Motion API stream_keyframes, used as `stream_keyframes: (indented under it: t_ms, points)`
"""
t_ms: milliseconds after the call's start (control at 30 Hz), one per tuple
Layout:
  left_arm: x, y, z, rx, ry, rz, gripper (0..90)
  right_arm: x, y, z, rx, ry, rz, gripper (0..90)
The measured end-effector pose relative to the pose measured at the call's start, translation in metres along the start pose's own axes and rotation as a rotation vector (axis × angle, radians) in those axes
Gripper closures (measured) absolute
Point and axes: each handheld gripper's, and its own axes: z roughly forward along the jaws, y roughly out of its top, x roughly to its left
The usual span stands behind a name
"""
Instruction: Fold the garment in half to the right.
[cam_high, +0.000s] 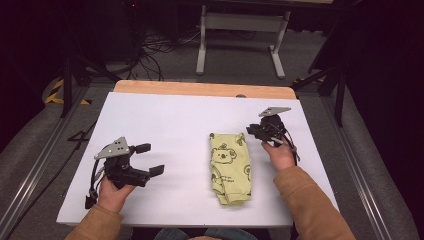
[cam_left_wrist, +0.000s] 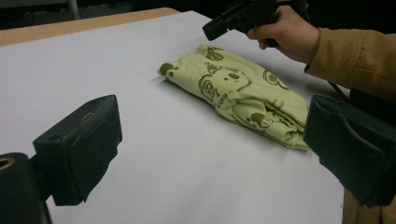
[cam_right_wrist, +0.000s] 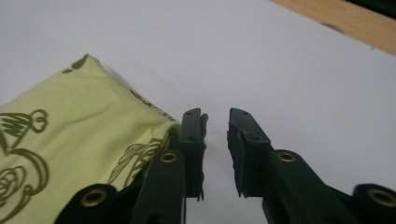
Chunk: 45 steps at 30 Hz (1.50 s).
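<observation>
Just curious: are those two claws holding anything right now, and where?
Nothing. Left gripper gapes over bare table; right gripper is slightly open beside the folded green cloth.

Left hand-held gripper (cam_high: 150, 159) hovers with jaws wide apart; right hand-held gripper (cam_high: 251, 131) points left, jaws slightly parted, nothing between them.

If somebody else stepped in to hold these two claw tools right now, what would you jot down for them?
Left gripper: jaws wide open, nothing between them, held over bare table left of the cloth.
Right gripper: jaws a little apart, nothing between them, just beside the cloth's far right corner.
Green printed cloth: lying folded into a narrow bundle mid-table on the white sheet, free of both tools.
Done: it looks folded and let go.
Left: perhaps tidying or moving the bundle; hard to say.
</observation>
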Motion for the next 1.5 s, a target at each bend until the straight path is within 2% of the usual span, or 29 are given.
stream_keyframes:
  t_ms: [33, 67, 100, 133, 167, 233, 300, 333, 467, 633, 800, 833, 900, 1000, 1167, 1300, 1367, 1500]
  points:
    - [-0.001, 0.0, 0.0, -0.012, 0.004, 0.0, 5.3, 0.001, 0.001, -0.005, -0.016, 0.005, 0.006, 66.8]
    - [-0.001, 0.0, 0.0, -0.012, 0.004, 0.0, 5.2, 0.001, 0.001, -0.005, -0.016, 0.005, 0.006, 66.8]
    - [-0.001, 0.0, -0.001, -0.025, 0.011, 0.01, 4.9, 0.002, 0.003, -0.016, -0.057, 0.017, 0.024, 56.9]
    - [-0.001, 0.0, -0.001, -0.025, 0.011, 0.01, 4.8, 0.002, 0.003, -0.016, -0.057, 0.017, 0.024, 56.9]
    - [-0.001, 0.001, -0.002, -0.025, 0.017, 0.02, 4.6, 0.006, 0.004, -0.03, -0.102, 0.035, 0.035, 51.9]
    - [-0.001, 0.0, -0.004, -0.027, 0.023, 0.023, 4.5, 0.008, 0.004, -0.034, -0.118, 0.04, 0.032, 49.8]
    - [-0.001, -0.002, -0.006, -0.027, 0.03, 0.028, 4.5, 0.014, 0.005, -0.046, -0.146, 0.041, 0.01, 44.0]
    - [-0.002, -0.003, -0.008, -0.028, 0.034, 0.029, 4.5, 0.016, 0.006, -0.05, -0.153, 0.046, 0.004, 43.8]
    - [-0.002, -0.008, -0.015, -0.047, 0.054, 0.03, 4.1, 0.031, 0.007, -0.068, -0.205, 0.077, -0.048, 35.5]
    - [-0.002, -0.01, -0.017, -0.064, 0.061, 0.032, 3.5, 0.043, 0.004, -0.079, -0.235, 0.105, -0.079, 29.4]
    - [-0.004, -0.01, -0.019, -0.088, 0.062, 0.064, 3.3, 0.056, -0.007, -0.091, -0.267, 0.118, -0.116, 24.7]
    - [-0.004, -0.011, -0.02, -0.091, 0.065, 0.067, 3.2, 0.062, -0.014, -0.097, -0.29, 0.124, -0.125, 23.0]
    - [-0.004, -0.012, -0.021, -0.098, 0.064, 0.065, 3.2, 0.063, -0.015, -0.098, -0.295, 0.126, -0.127, 22.2]
    - [-0.005, -0.015, -0.023, -0.109, 0.066, 0.075, 3.0, 0.07, -0.029, -0.109, -0.337, 0.137, -0.153, 18.5]
    - [-0.005, -0.02, -0.024, -0.119, 0.062, 0.078, 2.9, 0.073, -0.043, -0.117, -0.37, 0.162, -0.157, 13.5]
    - [-0.007, -0.025, -0.025, -0.115, 0.071, 0.106, 2.8, 0.073, -0.059, -0.123, -0.371, 0.186, -0.157, 7.2]
    - [-0.008, -0.027, -0.025, -0.114, 0.065, 0.104, 2.7, 0.073, -0.066, -0.124, -0.369, 0.193, -0.167, 4.4]
    - [-0.009, -0.035, -0.024, -0.109, 0.073, 0.112, 2.6, 0.07, -0.085, -0.122, -0.384, 0.205, -0.144, 1.2]
